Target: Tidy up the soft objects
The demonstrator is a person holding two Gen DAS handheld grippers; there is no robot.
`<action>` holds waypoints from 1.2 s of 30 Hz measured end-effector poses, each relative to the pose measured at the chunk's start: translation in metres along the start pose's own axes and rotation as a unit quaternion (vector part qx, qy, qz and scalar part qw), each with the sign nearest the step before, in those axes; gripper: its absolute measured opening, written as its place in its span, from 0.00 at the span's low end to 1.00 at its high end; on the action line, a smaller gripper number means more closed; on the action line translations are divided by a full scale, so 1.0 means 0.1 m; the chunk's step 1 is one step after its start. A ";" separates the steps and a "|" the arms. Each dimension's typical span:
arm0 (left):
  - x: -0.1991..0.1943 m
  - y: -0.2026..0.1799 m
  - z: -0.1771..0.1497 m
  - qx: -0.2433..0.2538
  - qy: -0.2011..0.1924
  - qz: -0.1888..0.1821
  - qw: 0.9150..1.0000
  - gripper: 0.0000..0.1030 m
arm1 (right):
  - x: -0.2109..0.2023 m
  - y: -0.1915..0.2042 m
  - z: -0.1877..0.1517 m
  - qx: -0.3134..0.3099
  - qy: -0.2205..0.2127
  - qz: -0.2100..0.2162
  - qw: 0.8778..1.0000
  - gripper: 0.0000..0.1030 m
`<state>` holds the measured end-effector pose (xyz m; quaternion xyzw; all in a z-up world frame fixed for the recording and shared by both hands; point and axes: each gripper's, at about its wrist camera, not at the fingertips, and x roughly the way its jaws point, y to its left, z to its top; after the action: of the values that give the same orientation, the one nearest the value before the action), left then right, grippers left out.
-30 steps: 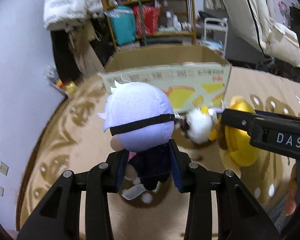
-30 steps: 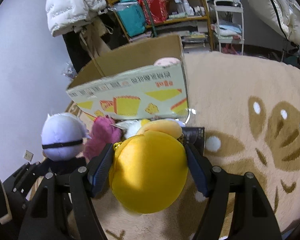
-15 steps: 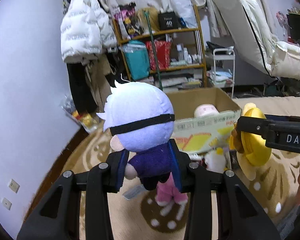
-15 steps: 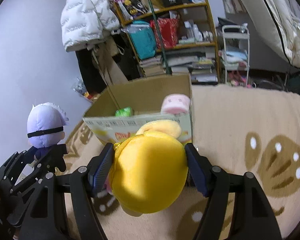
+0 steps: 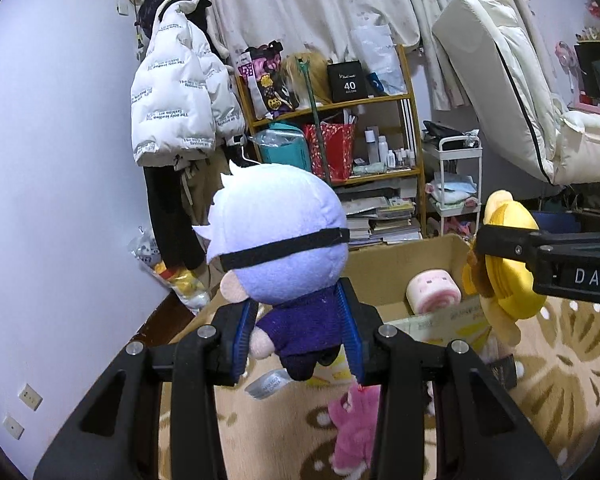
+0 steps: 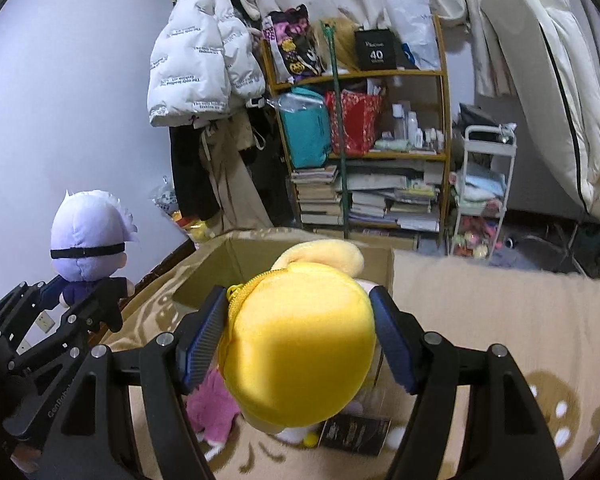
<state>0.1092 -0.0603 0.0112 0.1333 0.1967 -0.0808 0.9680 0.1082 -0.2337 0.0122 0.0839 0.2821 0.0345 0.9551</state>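
My left tool (image 5: 298, 340) is clamped on the white-haired doll (image 5: 278, 256), my right tool (image 6: 296, 348) on the yellow plush (image 6: 300, 344); both have risen off the carpet (image 6: 500, 320) to the cardboard box (image 5: 400, 264) rim, so dropping in looks next.

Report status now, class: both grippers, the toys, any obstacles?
Left gripper shut on white-haired doll. Right gripper shut on yellow plush. Cardboard box ahead, unobstructed.

A: Where does the left camera look from?
B: From just behind its doll (image 5: 280, 248), up high, toward the shelf (image 5: 332, 140).
A: And the right one?
B: Close behind the yellow toy (image 6: 300, 340). Both see the box (image 6: 300, 256).
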 end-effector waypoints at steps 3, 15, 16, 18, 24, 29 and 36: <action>0.13 0.00 0.07 0.004 -0.004 0.006 1.000 0.36 | 0.08 0.01 0.12 -0.015 -0.010 -0.006 1.000 0.73; 0.61 -0.05 0.16 -0.006 -0.013 -0.006 1.000 0.37 | 0.33 -0.04 0.19 -0.039 -0.056 -0.021 0.997 0.73; 0.64 -0.06 0.15 -0.006 -0.010 -0.008 1.000 0.37 | 0.36 -0.04 0.19 -0.041 -0.056 -0.023 0.997 0.73; 0.74 -0.10 0.11 0.000 -0.005 -0.010 1.000 0.37 | 0.42 -0.07 0.18 -0.038 -0.055 -0.027 0.997 0.73; 1.02 -0.19 -0.03 0.015 0.032 -0.026 0.999 0.37 | 0.65 -0.30 0.09 0.010 -0.048 -0.013 0.999 0.73; 1.13 -0.24 -0.10 0.016 0.041 -0.033 0.998 0.37 | 0.75 -0.38 0.02 -0.007 -0.048 -0.014 0.999 0.73; 1.29 -0.26 -0.20 0.016 0.073 -0.041 0.996 0.38 | 0.82 -0.30 -0.02 -0.020 -0.044 -0.009 0.999 0.74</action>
<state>0.2136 -0.0931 -0.0645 0.1466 0.2710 -0.1133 0.9446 0.1763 -0.2536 -0.0380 0.0637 0.2394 0.0281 0.9684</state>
